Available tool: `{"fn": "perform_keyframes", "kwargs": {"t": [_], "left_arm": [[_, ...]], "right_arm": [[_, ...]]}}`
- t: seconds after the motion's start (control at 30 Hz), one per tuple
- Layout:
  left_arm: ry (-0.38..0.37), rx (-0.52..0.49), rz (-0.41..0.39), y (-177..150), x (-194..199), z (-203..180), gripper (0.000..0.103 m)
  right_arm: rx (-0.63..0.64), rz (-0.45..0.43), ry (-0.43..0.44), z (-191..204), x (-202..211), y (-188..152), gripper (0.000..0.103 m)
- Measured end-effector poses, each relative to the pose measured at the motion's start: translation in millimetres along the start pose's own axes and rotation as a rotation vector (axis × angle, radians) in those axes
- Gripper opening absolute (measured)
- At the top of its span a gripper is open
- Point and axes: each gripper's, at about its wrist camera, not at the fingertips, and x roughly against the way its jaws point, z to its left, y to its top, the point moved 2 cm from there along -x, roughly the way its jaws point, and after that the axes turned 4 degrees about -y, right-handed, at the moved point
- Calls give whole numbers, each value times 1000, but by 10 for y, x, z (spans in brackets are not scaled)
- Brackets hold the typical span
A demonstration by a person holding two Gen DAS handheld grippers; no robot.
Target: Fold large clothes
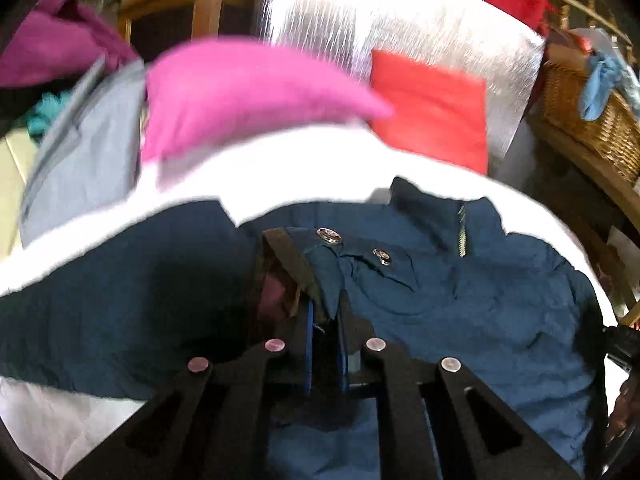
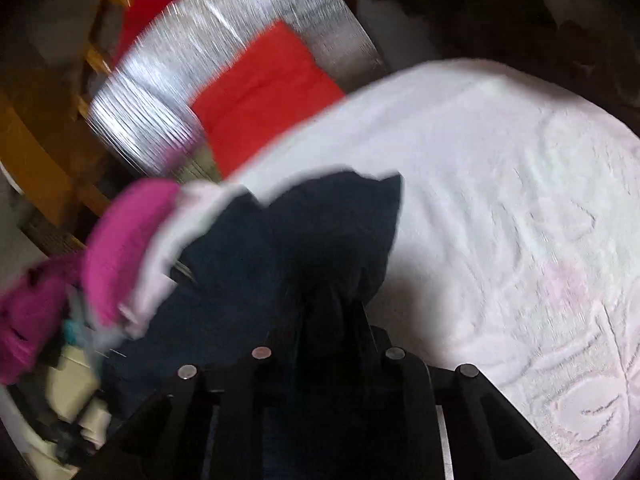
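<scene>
With both our left tool [image 1: 324, 320] and right tool [image 2: 332, 312] clamped on the navy jacket [image 1: 460, 300], crumpled on the white bed [image 2: 500, 200], we judge folding barely begun.

A lived-in home room, likely a bedroom: a white textured bedspread [image 2: 500, 208] covers the surface, with clothes heaped at its edge. A wicker basket [image 1: 588, 120], turned wooden railings [image 1: 576, 4] and red folded cloth [image 1: 432, 108] surround it.
</scene>
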Motion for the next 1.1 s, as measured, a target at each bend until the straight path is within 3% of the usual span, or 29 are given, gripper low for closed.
{"fn": "perform_keyframes", "kwargs": {"t": [0.07,0.13,0.17,0.2,0.27,0.33,0.47,0.57,0.63,0.67,0.77,0.83,0.93,1.1], "left_arm": [[22,22,96,-70,-153,63,19],[15,43,126,-94,-152,85,24],[3,58,121,-64,-90,100,28],[-14,74,97,-17,19,123,32],[-27,94,24,61,264,185,58],[4,112,-66,144,544,337,70],[135,161,-178,197,960,838,77],[214,275,-159,139,1080,1392,78],[250,378,-125,37,1086,1782,78],[269,450,-108,-22,1106,2021,78],[299,624,-72,-255,1208,2523,78],[318,748,-54,-435,1233,2844,77],[332,930,-43,-705,1277,3280,78],[271,1156,-50,-1072,1220,3709,77]], "right_arm": [[25,15,-31,50,-43,-46,28],[26,13,-56,94,37,-28,56],[25,5,-84,124,113,-4,77],[31,-23,-109,152,188,12,78],[83,-120,-148,271,409,31,78],[133,-187,-147,432,604,17,78],[230,-181,-59,917,665,-124,77],[267,-100,13,1301,418,-301,69],[284,-27,52,1520,171,-435,51],[289,10,65,1629,44,-508,48],[291,114,76,1894,-342,-740,47],[310,183,16,1975,-656,-873,48],[358,149,-36,2072,-678,-937,47],[364,49,36,2213,-303,-988,48]]}}
